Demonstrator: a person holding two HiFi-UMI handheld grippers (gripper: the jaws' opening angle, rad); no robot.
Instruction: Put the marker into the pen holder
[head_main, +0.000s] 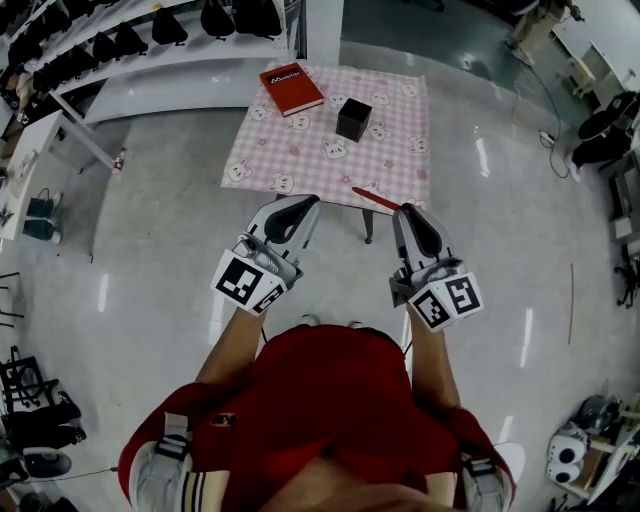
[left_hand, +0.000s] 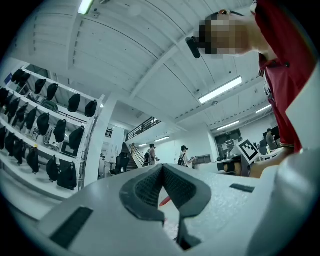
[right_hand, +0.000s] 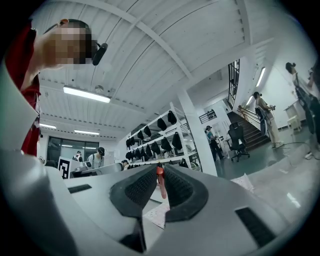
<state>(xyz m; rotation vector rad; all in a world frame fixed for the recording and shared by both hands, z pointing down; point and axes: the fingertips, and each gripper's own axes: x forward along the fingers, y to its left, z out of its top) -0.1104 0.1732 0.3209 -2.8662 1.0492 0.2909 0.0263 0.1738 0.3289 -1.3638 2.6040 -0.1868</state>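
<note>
Pen holder (head_main: 353, 118) on the table (head_main: 300, 150), inside dark. Right gripper (head_main: 406, 209) pinches the marker (head_main: 375, 197) crosswise, pointing toward the closed left gripper (head_main: 311, 201).

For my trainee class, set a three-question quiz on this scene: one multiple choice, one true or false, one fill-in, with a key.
1. What is clamped between the jaws of the right gripper? A) a cup B) a red marker C) nothing
2. True or false: the marker is already inside the black pen holder.
3. Fill in: in the head view, on the pink tablecloth, the pen holder stands to the right of a red ____.

Key: 1 B. 2 False: the marker is in the gripper, short of the table's near edge. 3 book.
</note>
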